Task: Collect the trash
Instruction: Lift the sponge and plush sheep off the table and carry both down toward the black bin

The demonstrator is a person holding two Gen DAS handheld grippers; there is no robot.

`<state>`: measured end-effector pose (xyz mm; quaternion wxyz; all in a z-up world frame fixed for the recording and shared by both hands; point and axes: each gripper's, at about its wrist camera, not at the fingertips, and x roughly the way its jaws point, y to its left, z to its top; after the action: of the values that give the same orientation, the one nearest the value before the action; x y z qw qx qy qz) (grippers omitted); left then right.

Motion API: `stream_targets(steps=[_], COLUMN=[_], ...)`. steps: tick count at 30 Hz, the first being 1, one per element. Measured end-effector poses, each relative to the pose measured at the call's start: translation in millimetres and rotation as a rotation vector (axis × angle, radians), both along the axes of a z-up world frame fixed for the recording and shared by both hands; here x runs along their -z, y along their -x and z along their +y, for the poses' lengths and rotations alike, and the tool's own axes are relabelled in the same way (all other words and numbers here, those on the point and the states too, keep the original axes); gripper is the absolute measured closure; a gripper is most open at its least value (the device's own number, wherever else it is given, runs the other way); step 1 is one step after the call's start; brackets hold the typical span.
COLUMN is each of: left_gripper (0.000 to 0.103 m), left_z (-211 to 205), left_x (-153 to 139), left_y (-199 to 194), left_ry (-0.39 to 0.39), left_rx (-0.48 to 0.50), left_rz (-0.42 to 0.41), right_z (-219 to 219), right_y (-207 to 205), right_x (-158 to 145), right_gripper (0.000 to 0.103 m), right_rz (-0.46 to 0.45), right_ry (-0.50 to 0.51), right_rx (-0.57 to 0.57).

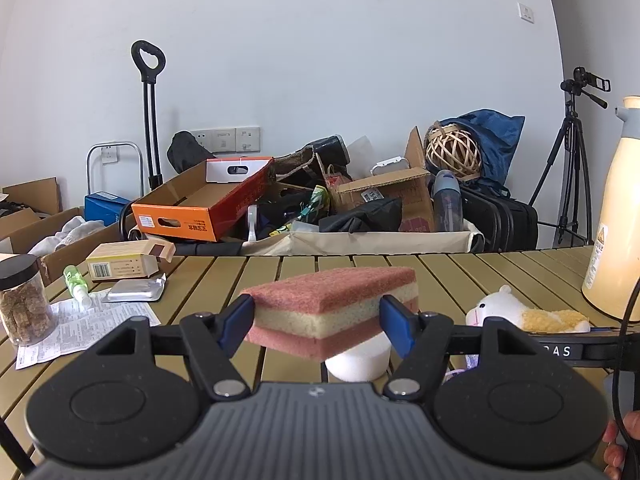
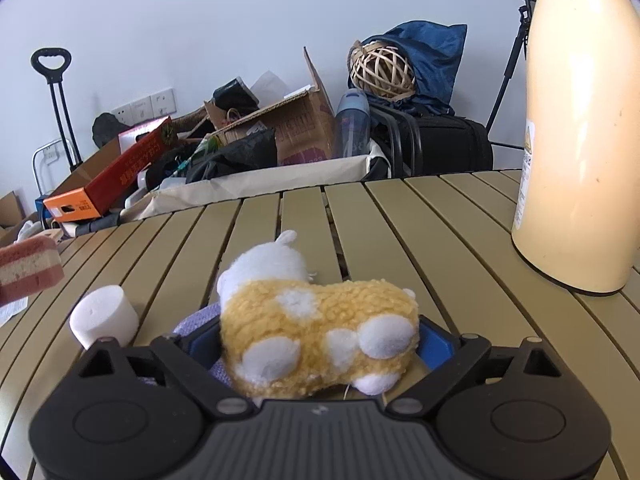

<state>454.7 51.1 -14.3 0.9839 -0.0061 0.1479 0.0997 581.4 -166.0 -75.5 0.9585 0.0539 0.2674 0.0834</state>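
Clear plastic jar [image 1: 24, 300] with black lid holds brown chunks, far left on my slatted olive table [image 1: 460, 276]. Left gripper [image 1: 318, 322] pinches pink-and-yellow layered sponge [image 1: 332, 306] above the tabletop, long axis crosswise. Right gripper [image 2: 320, 346] spread around yellow-and-white plush toy [image 2: 316, 336], pads not pressing.

- A plain white wall [image 1: 320, 60] is seen behind, fitted with sockets [image 1: 230, 140].
- A slatted olive table [image 1: 460, 276] is lit by daylight.
- A tripod [image 1: 572, 160] is stood beside a black suitcase [image 1: 504, 216].

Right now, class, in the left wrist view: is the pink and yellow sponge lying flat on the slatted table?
No: the left gripper holds the sponge clamped between its blue pads, raised above the slatted table.
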Motion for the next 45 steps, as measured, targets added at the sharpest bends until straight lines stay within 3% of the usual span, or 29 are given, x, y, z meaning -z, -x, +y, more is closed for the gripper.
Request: stream_targets(steps=[9, 21, 32, 45], left_gripper=[0.033, 0.033, 0.033, 0.033], left_z=[0.1, -8.1, -18.1, -18.4], left_x=[-13.1, -36.1, -56.4, -64.5], left_y=[14.4, 52.9, 118.2, 200.2], left_ry=[0.0, -0.008, 0.004, 0.017], left_rx=[-0.011, -0.016, -0.001, -0.006], left_rz=[-0.039, -0.091, -0.136, -0.109], right_z=[-5.2, -21.1, -37.7, -36.7], right_y=[16.4, 73.0, 149.9, 237.9], right_x=[-8.4, -47.6, -72.4, -85.8], right_gripper=[0.008, 0.008, 0.008, 0.008], right_rz=[-0.035, -0.133, -0.205, -0.205], right_ry=[-0.014, -0.036, -0.067, -0.068], right_rx=[0.011, 0.014, -0.004, -0.043])
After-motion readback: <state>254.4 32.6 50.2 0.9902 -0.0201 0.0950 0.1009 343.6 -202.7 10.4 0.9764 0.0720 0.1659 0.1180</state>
